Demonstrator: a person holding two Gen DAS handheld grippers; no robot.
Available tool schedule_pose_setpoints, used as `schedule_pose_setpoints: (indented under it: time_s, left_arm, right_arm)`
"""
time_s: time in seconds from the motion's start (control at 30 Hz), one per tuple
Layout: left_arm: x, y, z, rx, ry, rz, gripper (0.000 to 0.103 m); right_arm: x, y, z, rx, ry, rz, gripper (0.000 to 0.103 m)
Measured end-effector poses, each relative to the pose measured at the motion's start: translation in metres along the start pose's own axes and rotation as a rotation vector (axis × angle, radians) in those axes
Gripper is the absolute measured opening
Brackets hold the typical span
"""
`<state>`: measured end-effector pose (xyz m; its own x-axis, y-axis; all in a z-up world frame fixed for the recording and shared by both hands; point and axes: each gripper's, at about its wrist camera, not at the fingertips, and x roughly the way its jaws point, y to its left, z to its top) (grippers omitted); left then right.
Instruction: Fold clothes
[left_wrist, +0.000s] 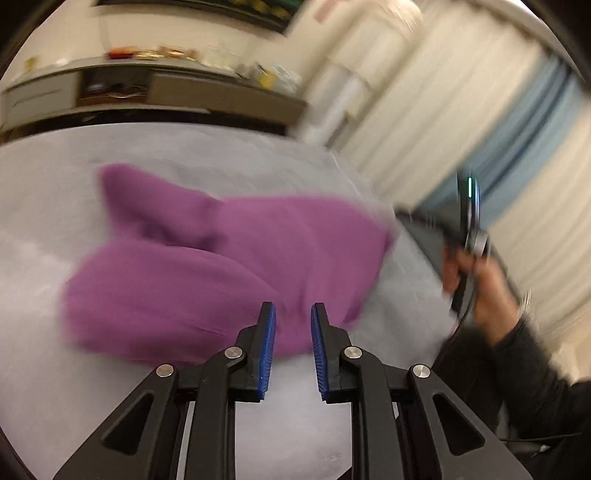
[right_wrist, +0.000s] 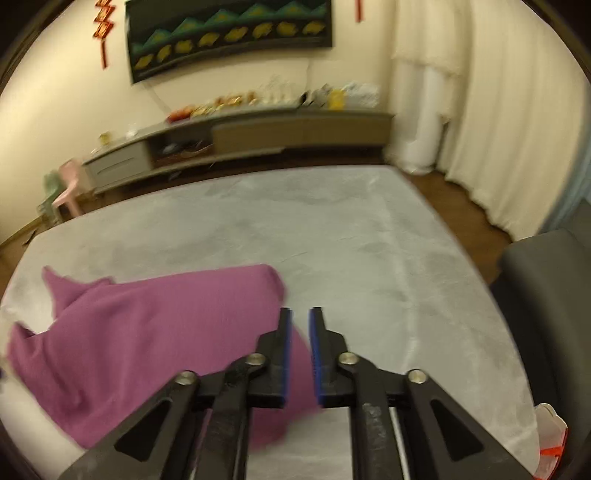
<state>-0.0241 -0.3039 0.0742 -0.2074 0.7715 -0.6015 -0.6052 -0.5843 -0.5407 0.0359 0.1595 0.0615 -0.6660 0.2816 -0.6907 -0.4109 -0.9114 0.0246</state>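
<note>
Purple garment (left_wrist: 207, 273) bunched on grey desk (right_wrist: 332, 229); left gripper (left_wrist: 293, 314), right gripper (right_wrist: 301, 317) parted, empty. Flatten before folding.

A purple garment (left_wrist: 207, 266) of ribbed knit fabric is laid on a pale grey surface (left_wrist: 48, 192), loosely bunched and partly folded over itself. Two rounded lobes are seen at one end, with a pointed corner raised. Its outline is blurred in both views.
</note>
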Motion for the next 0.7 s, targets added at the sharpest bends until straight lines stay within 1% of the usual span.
schedule_pose_setpoints:
  time_s: [0.03,0.07,0.1,0.13,0.17,0.2,0.27,0.3,0.37,0.4,0.43,0.5,0.53,0.57,0.6,0.63,0.67,0.7]
  left_arm:
    - [-0.010,0.012,0.001,-0.038,-0.022,0.002,0.024]
    - [-0.021,0.025,0.004,-0.091,-0.060,0.002,0.031]
    - [-0.030,0.038,0.007,-0.145,-0.093,0.004,0.035]
    - [-0.031,0.051,0.009,-0.197,-0.112,0.012,0.036]
    - [-0.032,0.062,0.010,-0.246,-0.127,0.022,0.040]
    - [-0.028,0.070,0.010,-0.286,-0.127,0.036,0.045]
    - [-0.012,0.080,0.009,-0.347,-0.094,0.067,0.050]
    - [-0.004,0.083,0.008,-0.366,-0.073,0.080,0.051]
    - [0.011,0.082,0.005,-0.376,-0.032,0.114,0.056]
    - [0.017,0.081,0.003,-0.381,-0.017,0.134,0.056]
    - [0.018,0.082,0.002,-0.385,-0.021,0.159,0.056]
    - [0.016,0.089,-0.010,-0.419,-0.038,0.175,0.056]
    - [0.014,0.092,-0.016,-0.433,-0.044,0.182,0.053]
    - [0.013,0.094,-0.018,-0.434,-0.053,0.185,0.042]
    - [0.012,0.091,-0.014,-0.413,-0.079,0.182,0.025]
    - [0.010,0.088,-0.010,-0.393,-0.105,0.180,0.020]
    - [0.008,0.084,-0.005,-0.372,-0.131,0.178,0.009]
    - [0.006,0.081,-0.001,-0.351,-0.157,0.176,0.006]
  right_arm:
    - [-0.005,0.003,0.002,0.009,-0.020,0.016,0.049]
    - [-0.011,0.012,0.006,-0.004,-0.049,0.052,0.051]
    - [-0.018,0.025,0.011,-0.027,-0.064,0.081,0.054]
    - [-0.017,0.040,0.017,-0.056,-0.068,0.119,0.060]
    - [-0.014,0.054,0.024,-0.086,-0.070,0.159,0.064]
    - [-0.008,0.077,0.026,-0.127,-0.049,0.218,0.071]
    - [0.014,0.124,0.023,-0.217,0.040,0.294,0.072]
    - [0.016,0.144,0.017,-0.252,0.072,0.305,0.072]
    - [0.013,0.179,-0.002,-0.330,0.103,0.356,0.072]
    - [0.009,0.193,-0.013,-0.365,0.104,0.399,0.072]
    - [0.005,0.203,-0.026,-0.399,0.108,0.444,0.072]
    - [-0.002,0.230,-0.050,-0.494,0.152,0.533,0.072]
    - [-0.002,0.244,-0.063,-0.553,0.178,0.549,0.072]
    - [-0.001,0.258,-0.076,-0.614,0.203,0.560,0.072]
    - [0.005,0.269,-0.085,-0.657,0.227,0.540,0.064]
    - [0.012,0.279,-0.094,-0.696,0.250,0.514,0.020]
    - [0.015,0.282,-0.091,-0.695,0.249,0.497,0.013]
    - [0.018,0.283,-0.086,-0.687,0.244,0.481,0.012]
